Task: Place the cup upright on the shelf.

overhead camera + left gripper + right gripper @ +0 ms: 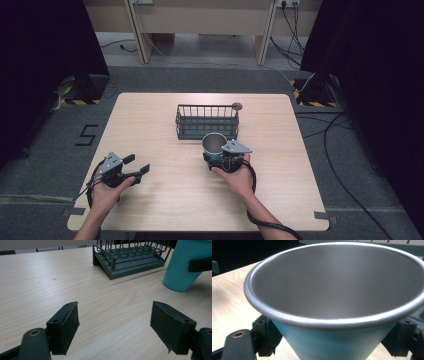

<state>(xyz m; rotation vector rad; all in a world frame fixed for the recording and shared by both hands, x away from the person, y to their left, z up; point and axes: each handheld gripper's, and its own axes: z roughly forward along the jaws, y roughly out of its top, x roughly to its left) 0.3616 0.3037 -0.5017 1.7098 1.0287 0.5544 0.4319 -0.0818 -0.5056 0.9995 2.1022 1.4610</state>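
A teal cup (214,142) with a bare metal inside stands mouth up just in front of the dark wire basket (207,121), near the table's middle. My right gripper (215,154) comes at it from the near side. In the right gripper view the cup (337,290) sits between the two black jaws, and the pads (267,332) lie against its lower wall. My left gripper (137,164) rests near the front left of the table, open and holding nothing. Past its own spread jaws, the left gripper (115,325) looks toward the cup (182,265) and the basket (132,257).
The light wooden table (160,200) carries the basket, and a small grey disc (237,106) shows at the basket's far right corner. Dark curtains stand at both sides. Cables run over the floor on the right.
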